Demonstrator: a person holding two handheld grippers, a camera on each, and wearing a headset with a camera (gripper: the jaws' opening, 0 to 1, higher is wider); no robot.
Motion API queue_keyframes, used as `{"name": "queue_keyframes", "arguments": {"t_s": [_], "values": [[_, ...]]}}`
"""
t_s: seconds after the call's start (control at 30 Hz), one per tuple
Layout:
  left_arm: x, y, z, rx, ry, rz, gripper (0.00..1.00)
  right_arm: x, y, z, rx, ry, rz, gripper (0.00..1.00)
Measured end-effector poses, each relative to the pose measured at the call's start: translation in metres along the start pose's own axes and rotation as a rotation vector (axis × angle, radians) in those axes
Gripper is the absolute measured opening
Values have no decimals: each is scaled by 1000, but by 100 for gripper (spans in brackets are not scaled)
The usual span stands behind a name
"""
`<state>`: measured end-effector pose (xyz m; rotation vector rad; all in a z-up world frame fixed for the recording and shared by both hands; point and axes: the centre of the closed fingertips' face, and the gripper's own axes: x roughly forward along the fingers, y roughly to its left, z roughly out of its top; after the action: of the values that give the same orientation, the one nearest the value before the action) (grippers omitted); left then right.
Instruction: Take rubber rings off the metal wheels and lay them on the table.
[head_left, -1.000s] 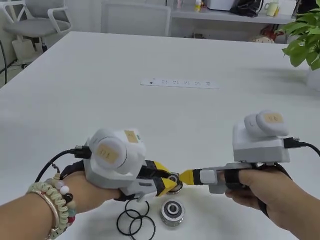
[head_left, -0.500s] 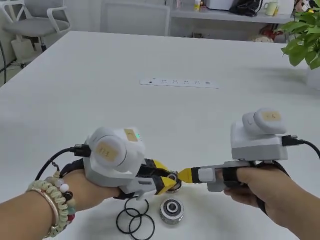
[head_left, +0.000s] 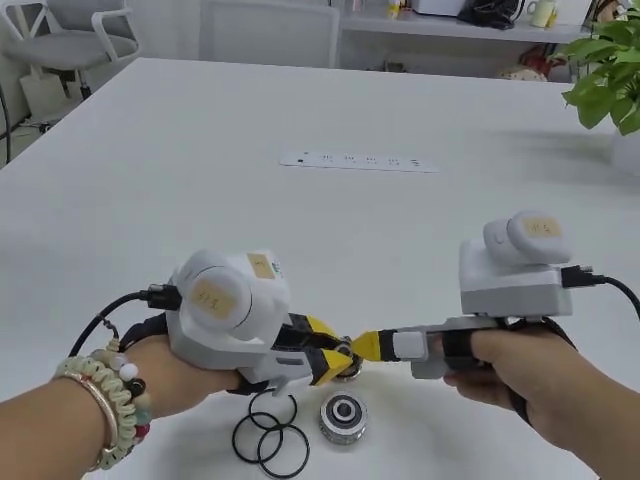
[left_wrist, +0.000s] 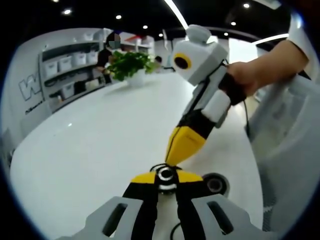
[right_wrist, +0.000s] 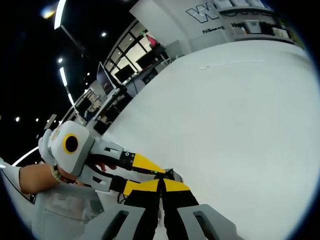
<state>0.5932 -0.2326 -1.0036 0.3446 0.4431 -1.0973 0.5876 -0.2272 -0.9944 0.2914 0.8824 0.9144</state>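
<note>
Left hand-held gripper (head_left: 335, 365): jaws clamped on a small metal wheel (left_wrist: 166, 176), held just above the near part of the white surface (head_left: 330, 230).
Right hand-held gripper (head_left: 362, 347): reaches in from the right. Its yellow jaws are drawn together to a point that meets the wheel's rim, and I cannot tell whether rubber is nipped between them.
Ring on the held wheel (left_wrist: 159, 166): in the left gripper view a thin dark loop shows at the rim, right by the right tip.
Loose rubber rings (head_left: 270, 437): three black loops lie flat and overlapping on the surface, near and slightly left of the grippers.
Second metal wheel (head_left: 343, 417): lies flat just right of the loose rings, under the held wheel. Whether it carries a ring is too small to tell.
Step in hand: probably peeling the ring off the held wheel.
Doing it well: hold the left clamp firm on the wheel's faces and leave the rim free. Catch only the rubber with the right tip, lift it clear of the groove, then draw it away to the right and roll it over the edge.
Risk: a jerky pull could snap the ring away or twist the wheel out of the clamp.
</note>
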Motion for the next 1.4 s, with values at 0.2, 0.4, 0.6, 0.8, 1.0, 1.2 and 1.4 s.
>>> {"name": "queue_keyframes", "arguments": {"t_s": [0.2, 0.4, 0.6, 0.8, 1.0, 1.2, 1.4], "values": [[0, 0, 0, -12, -8, 3, 14, 0, 5, 4, -11, -17, -3, 0], [1, 0, 1, -23, -9, 6, 14, -1, -2, 2, 11, -10, -17, 0], [2, -1, 1, -1, -4, 5, 14, -2, -7, 1, 5, -4, -41, 0], [1, -1, 2, 22, 30, -7, 14, -1, -14, -2, 15, 4, -63, 0], [-5, 1, 13, 29, 11, -11, 12, -2, -15, 1, 23, -4, -62, 0], [-15, 2, 34, 9, -33, -6, 20, -5, -15, 4, 37, -18, -61, 0], [-27, -5, 61, 14, -78, -40, 29, -8, -18, 7, 53, -35, -63, 0]]}}
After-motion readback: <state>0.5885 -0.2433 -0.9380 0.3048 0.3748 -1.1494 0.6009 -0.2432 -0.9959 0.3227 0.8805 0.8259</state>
